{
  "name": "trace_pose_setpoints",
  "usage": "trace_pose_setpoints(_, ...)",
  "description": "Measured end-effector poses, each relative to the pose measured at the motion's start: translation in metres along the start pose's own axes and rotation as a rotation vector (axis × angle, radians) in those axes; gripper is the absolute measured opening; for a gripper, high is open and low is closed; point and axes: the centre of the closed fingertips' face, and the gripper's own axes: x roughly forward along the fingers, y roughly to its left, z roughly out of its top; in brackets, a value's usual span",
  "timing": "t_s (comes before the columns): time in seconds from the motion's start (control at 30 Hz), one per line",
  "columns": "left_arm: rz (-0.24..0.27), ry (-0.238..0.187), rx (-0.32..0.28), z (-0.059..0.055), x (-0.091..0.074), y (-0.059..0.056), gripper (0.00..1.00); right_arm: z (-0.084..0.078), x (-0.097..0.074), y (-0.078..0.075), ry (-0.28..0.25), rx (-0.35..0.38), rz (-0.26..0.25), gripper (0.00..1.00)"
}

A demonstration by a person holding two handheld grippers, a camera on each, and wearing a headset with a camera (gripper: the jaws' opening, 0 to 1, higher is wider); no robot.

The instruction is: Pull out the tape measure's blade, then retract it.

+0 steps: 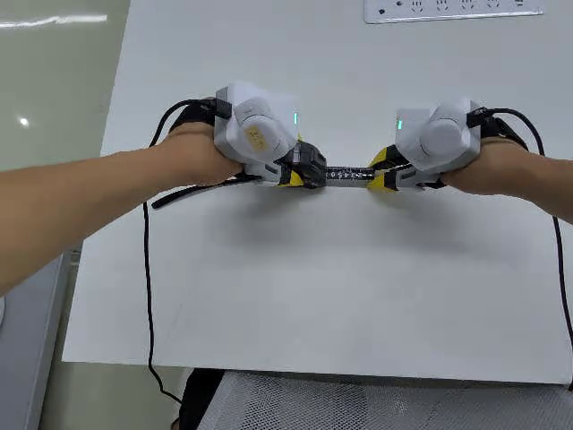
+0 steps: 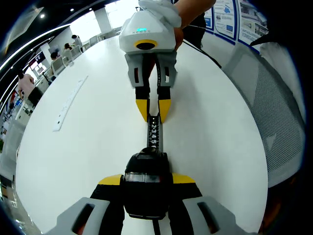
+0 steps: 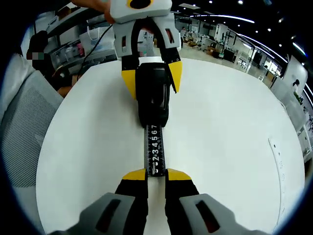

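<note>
White desk (image 1: 295, 296), broad and pale. Over its middle, left tongs (image 1: 298, 172) closed around the black tape measure (image 3: 152, 93) case. Facing them, right tongs (image 3: 156, 175) pinched narrow on the blade (image 3: 155, 147) end. Short numbered stretch of blade out, running straight between the two tongs, digits two to seven showing

White table (image 1: 295, 296); mesh chair (image 1: 376, 403); power strip (image 1: 452, 9); glossy floor (image 1: 54, 81).
</note>
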Motion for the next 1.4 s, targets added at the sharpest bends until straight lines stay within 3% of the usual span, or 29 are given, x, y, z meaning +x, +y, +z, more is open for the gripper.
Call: trace_pose_setpoints(1.4, -0.009, 0.009, -0.002, 0.001, -0.001, 0.000, 0.31, -0.033, -0.026, -0.002, 0.014, 0.041, -0.009, 0.11)
